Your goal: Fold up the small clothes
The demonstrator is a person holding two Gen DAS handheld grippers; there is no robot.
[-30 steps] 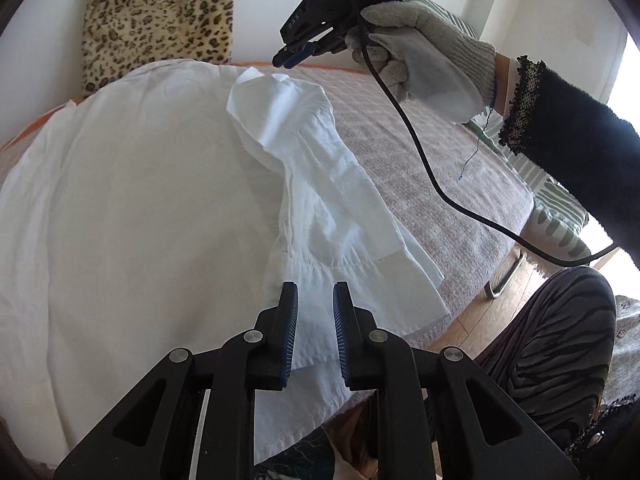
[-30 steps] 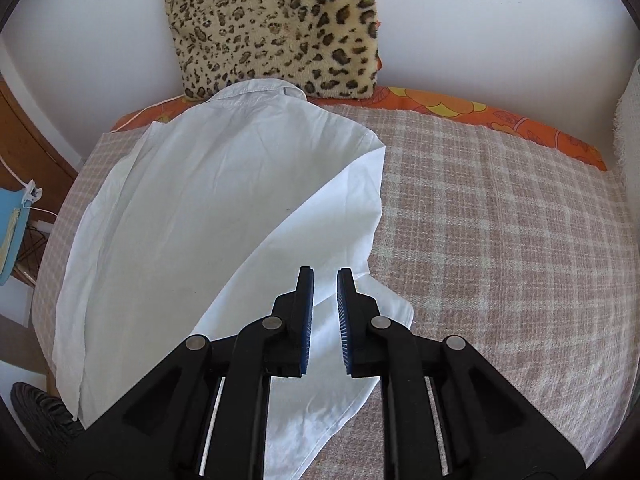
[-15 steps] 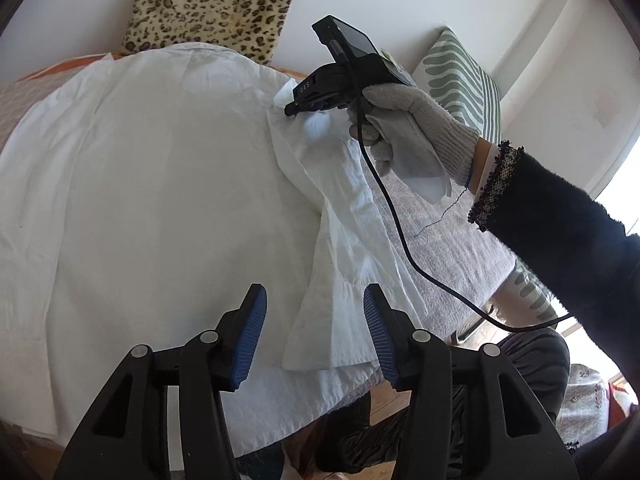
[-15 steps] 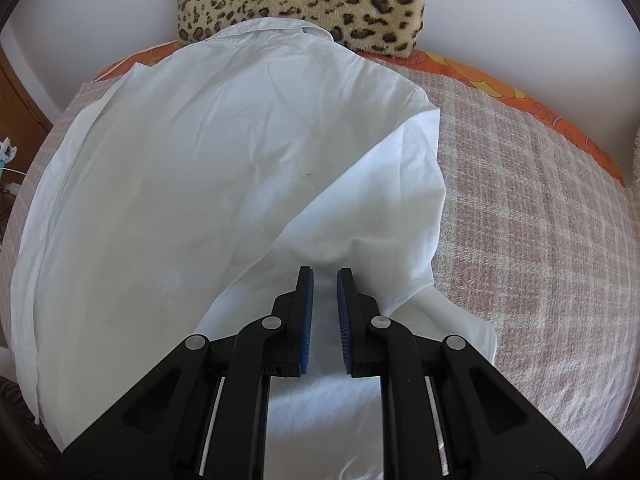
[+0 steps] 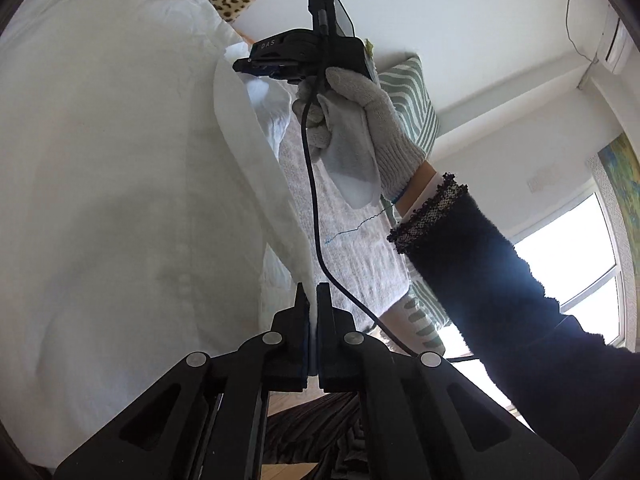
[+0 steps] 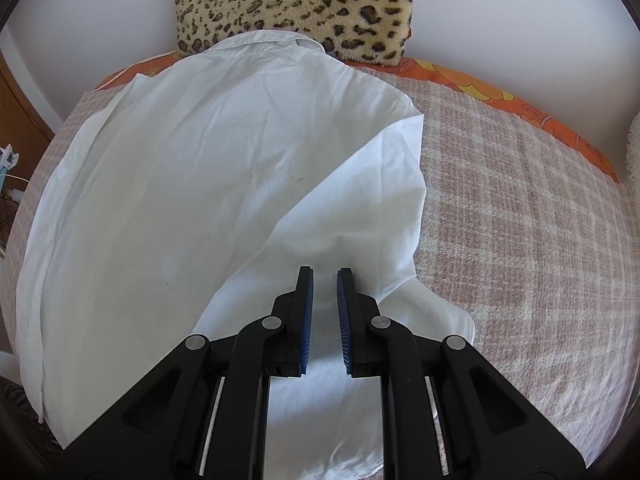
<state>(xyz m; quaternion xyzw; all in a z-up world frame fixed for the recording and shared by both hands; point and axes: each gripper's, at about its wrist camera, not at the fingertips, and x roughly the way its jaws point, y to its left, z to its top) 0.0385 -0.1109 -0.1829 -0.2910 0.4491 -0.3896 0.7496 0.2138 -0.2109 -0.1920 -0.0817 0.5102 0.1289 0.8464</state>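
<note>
A white shirt (image 6: 192,184) lies spread on a checked bedspread (image 6: 520,240), collar toward the far cushion. Its sleeve (image 6: 360,208) is folded in over the body. In the left wrist view my left gripper (image 5: 313,294) is shut on the sleeve's (image 5: 256,168) near edge, and white cloth runs up from between the pads. My right gripper (image 6: 324,276) points down onto the sleeve near its shoulder end, its jaws a narrow gap apart with nothing between them. It also shows in the left wrist view, right gripper (image 5: 242,66), held by a gloved hand (image 5: 360,128).
A leopard-print cushion (image 6: 296,4) leans on the wall behind the collar. A green striped pillow (image 5: 412,96) sits at the bed's far right. A black cable (image 5: 312,200) hangs from the right gripper. Wooden furniture (image 6: 20,120) stands left of the bed.
My left gripper opened wide around the sleeve's cuff end, rolled over and shut on the cloth. My right gripper came down onto the sleeve's upper end, its gap unchanged.
</note>
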